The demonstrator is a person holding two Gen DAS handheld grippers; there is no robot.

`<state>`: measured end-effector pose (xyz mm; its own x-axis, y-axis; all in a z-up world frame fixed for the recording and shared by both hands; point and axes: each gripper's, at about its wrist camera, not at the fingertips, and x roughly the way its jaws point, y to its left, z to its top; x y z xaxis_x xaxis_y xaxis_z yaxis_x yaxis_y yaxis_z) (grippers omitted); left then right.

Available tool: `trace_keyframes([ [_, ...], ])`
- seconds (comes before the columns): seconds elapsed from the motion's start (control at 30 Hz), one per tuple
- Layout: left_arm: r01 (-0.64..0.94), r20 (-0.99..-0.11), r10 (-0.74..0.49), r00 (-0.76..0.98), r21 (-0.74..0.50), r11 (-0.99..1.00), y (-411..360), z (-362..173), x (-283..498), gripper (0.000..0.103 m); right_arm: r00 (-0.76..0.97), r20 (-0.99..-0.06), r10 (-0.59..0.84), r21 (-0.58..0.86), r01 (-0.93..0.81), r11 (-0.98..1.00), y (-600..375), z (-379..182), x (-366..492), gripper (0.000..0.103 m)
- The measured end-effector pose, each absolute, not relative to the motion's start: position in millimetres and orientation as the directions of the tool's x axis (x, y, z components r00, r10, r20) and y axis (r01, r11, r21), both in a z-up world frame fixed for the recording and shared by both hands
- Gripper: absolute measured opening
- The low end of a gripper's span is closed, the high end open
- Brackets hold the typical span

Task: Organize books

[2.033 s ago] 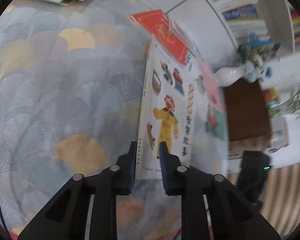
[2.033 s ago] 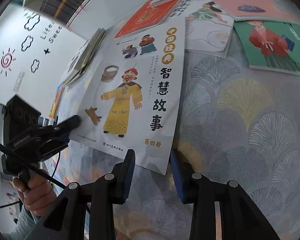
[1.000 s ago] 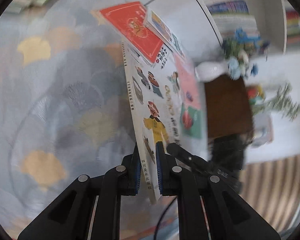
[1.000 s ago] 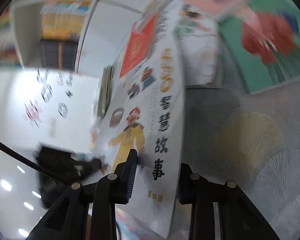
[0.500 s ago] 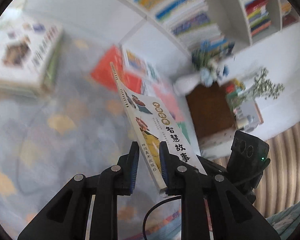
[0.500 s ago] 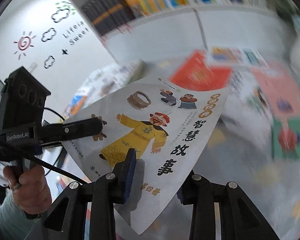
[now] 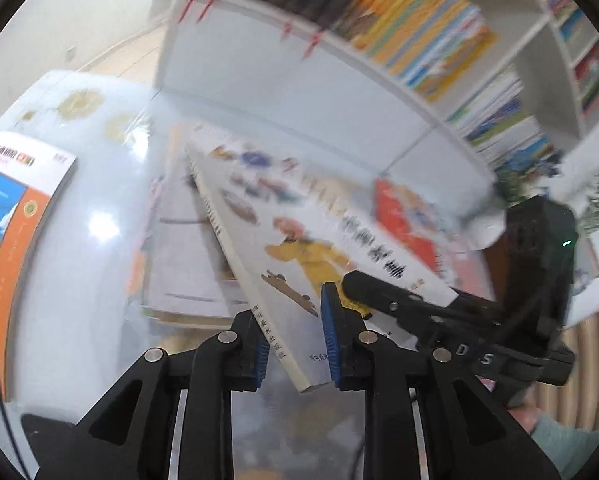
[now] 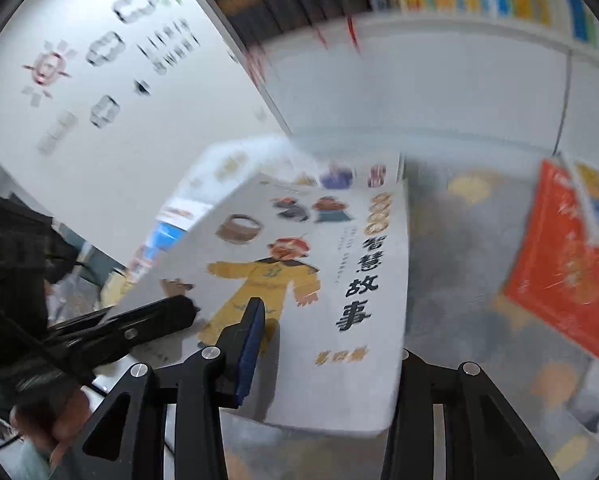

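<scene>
A storybook carried over the patterned table

The white storybook (image 7: 299, 264) is held aloft, spine corner between the left gripper (image 7: 293, 340)'s parted jaws, lower edge between the right gripper (image 8: 323, 356)'s opening jaws.

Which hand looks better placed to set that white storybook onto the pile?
Probably the left hand-held gripper: it straddles the book's spine, beside the pile. The right hand-held gripper's jaws are opening.

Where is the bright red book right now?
The flat bright red book lies on the patterned grey tablecloth at the right of the right wrist view, apart from the lifted white storybook, below the white bookshelf.
</scene>
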<state>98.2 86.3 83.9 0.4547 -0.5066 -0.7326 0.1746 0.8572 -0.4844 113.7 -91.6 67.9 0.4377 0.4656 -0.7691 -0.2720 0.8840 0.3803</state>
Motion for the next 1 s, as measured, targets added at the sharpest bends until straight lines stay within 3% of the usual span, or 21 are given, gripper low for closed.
trace_keyframes([
  [0.3,0.075,-0.718,-0.522,0.461,-0.554,0.829,127.5,54.3,135.3,0.018,0.436,-0.810,0.391,0.351,-0.173,0.920,-67.8,50.0,142.5,0.040],
  [0.43,-0.041,-0.752,-0.457,0.475,-0.538,0.842,147.8,37.3,134.5,0.018,0.380,-0.850,0.365,0.320,-0.177,0.931,-52.4,30.4,164.1,0.059],
  [0.53,-0.067,-0.764,-0.391,0.513,-0.489,0.869,151.4,42.5,115.7,0.018,0.386,-0.839,0.384,0.328,-0.205,0.922,-57.7,26.8,152.9,0.061],
  [0.67,0.025,-0.753,-0.463,0.468,-0.512,0.859,124.9,55.9,103.6,0.022,0.360,-0.808,0.466,0.436,-0.167,0.884,-94.2,25.6,121.4,0.064],
  [0.8,0.173,-0.723,-0.562,0.403,-0.543,0.822,64.3,71.4,95.6,0.024,0.380,-0.784,0.491,0.532,0.004,0.847,-155.9,15.5,88.9,0.066],
  [0.93,0.328,-0.698,-0.656,0.288,-0.571,0.752,-16.2,81.3,99.5,0.025,0.473,-0.759,0.447,0.567,0.146,0.810,-226.8,18.6,61.2,0.066],
  [1.0,0.401,-0.721,-0.638,0.269,-0.519,0.755,-54.8,86.1,101.9,0.025,0.513,-0.762,0.397,0.548,0.183,0.816,-255.6,24.9,54.5,0.066],
])
